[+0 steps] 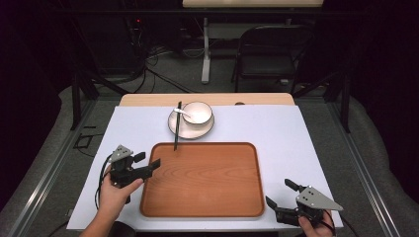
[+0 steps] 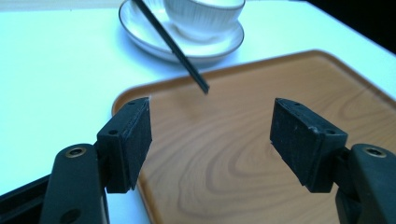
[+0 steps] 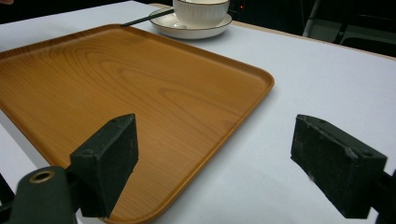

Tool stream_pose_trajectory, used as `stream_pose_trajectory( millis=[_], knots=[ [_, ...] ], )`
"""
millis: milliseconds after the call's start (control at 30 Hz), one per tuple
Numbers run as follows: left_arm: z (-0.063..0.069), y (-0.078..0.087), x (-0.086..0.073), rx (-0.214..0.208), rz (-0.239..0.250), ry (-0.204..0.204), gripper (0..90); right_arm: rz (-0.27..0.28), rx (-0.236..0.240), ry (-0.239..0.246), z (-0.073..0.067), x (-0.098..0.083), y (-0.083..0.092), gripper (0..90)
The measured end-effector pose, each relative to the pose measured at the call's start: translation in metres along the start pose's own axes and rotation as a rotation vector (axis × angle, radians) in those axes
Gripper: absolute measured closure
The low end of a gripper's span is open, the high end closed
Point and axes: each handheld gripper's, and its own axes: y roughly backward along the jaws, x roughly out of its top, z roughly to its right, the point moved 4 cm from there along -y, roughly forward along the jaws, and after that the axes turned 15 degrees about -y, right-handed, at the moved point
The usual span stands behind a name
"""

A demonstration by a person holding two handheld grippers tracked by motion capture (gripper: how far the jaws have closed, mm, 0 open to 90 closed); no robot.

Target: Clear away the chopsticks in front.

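A wooden tray (image 1: 202,180) lies in the middle of the white table cover. Behind it stands a white bowl (image 1: 198,112) on a white plate (image 1: 179,129), with a white spoon (image 1: 182,112) in the bowl. Black chopsticks (image 1: 176,126) lean across the plate's left side, their tips over the tray's far rim. My left gripper (image 1: 149,162) is open at the tray's left edge, its jaws over the tray's near left corner (image 2: 140,100). My right gripper (image 1: 279,193) is open beside the tray's right front corner (image 3: 261,79), empty.
The white cover (image 1: 276,128) spans the table, with a strip of wooden tabletop (image 1: 148,99) at the back. A black chair (image 1: 272,54) and a table leg (image 1: 205,49) stand beyond on the floor. Metal rails (image 1: 360,163) run along both sides.
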Motion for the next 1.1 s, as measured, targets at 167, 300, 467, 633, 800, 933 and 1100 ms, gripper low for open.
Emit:
stream_pose_trajectory(
  millis=[167,300,467,633,800,933,1100],
  knots=[
    [-0.007,-0.003,0.017,-0.007,0.002,0.013,29.9,-0.003,0.0,0.003,-0.001,0.0,-0.001,14.4],
    [-0.01,-0.009,0.026,-0.016,-0.009,0.005,30.1,-0.003,-0.004,0.001,0.0,0.0,0.0,14.4],
    [-0.012,-0.015,0.034,-0.025,-0.025,0.007,30.0,-0.003,-0.004,-0.005,0.0,0.0,-0.001,14.4],
    [-0.017,-0.026,0.048,-0.025,-0.06,0.028,28.3,-0.004,-0.005,-0.01,0.0,0.0,-0.001,14.4],
    [-0.023,-0.035,0.057,-0.042,-0.076,0.053,28.4,-0.004,-0.004,-0.012,0.001,0.0,-0.001,14.4],
    [-0.029,-0.043,0.064,-0.021,-0.087,0.051,29.1,-0.003,-0.004,-0.01,0.001,0.0,-0.001,14.4],
    [-0.036,-0.05,0.069,0.011,-0.126,0.068,31.0,-0.003,-0.002,-0.009,0.0,0.0,-0.001,14.4]
  ],
)
